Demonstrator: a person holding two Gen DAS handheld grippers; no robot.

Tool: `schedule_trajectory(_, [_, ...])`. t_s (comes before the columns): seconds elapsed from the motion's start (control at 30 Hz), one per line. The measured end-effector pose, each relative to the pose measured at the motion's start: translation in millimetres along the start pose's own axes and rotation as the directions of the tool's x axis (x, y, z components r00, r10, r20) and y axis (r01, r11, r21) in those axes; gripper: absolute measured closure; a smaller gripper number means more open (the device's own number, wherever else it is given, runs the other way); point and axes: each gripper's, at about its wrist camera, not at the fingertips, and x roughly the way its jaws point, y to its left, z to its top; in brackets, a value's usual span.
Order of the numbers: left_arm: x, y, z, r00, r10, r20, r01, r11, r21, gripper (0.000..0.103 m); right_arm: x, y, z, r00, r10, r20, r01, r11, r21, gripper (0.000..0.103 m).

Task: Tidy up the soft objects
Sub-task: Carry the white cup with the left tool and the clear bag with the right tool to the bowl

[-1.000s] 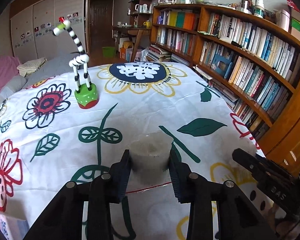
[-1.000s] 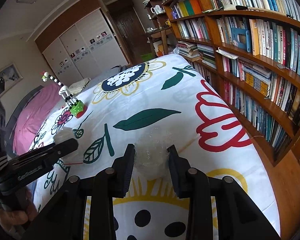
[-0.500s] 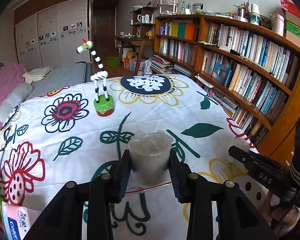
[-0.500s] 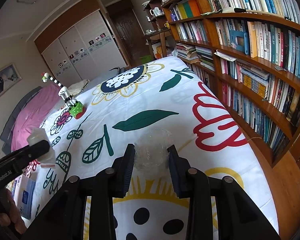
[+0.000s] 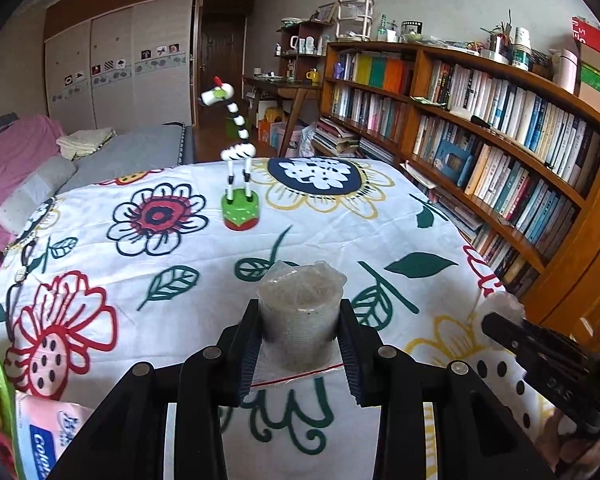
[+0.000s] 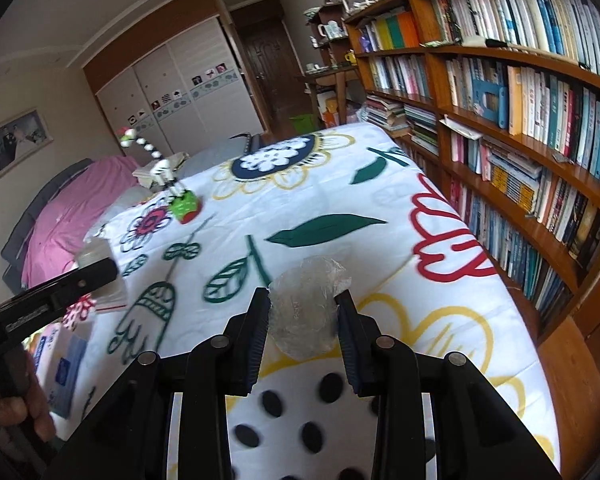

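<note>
My left gripper is shut on a grey roll wrapped in a clear zip bag, held above the flowered tablecloth. My right gripper is shut on a crumpled clear plastic bag, also held above the cloth. The right gripper shows in the left wrist view at the right edge. The left gripper shows in the right wrist view at the left, with its bag behind it.
A striped toy giraffe on a green base stands at the middle back of the table. Tissue packs lie at the near left corner. A wooden bookshelf runs along the right. A bed with pink cover lies behind.
My left gripper with the grey roll has risen and pulled back toward the near left; the tissue packs came into view. My right gripper has kept its hold and barely moved.
</note>
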Motion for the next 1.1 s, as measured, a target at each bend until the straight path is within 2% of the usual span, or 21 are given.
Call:
schedule_trajectory(0.4, [-24,43,-3,0.999,0.024,0.038,-0.022,0.998,-0.062,0.064,-10,64,-5,0.995,0.102,0.015,-0.101,0.993,-0.056,0.069])
schedule_trajectory(0.9, [-57,105,-11,0.995,0.044,0.088,-0.029,0.986,-0.164,0.064,-5,98,-18,0.994,0.109,-0.004,-0.109,0.99,-0.085,0.069])
schedule_trajectory(1.1, [-70,136,-17,0.992,0.082,0.093,-0.061,0.976,-0.211,0.064,-2,116,-17,0.992,0.127,-0.004,-0.127,0.986,-0.104,0.069])
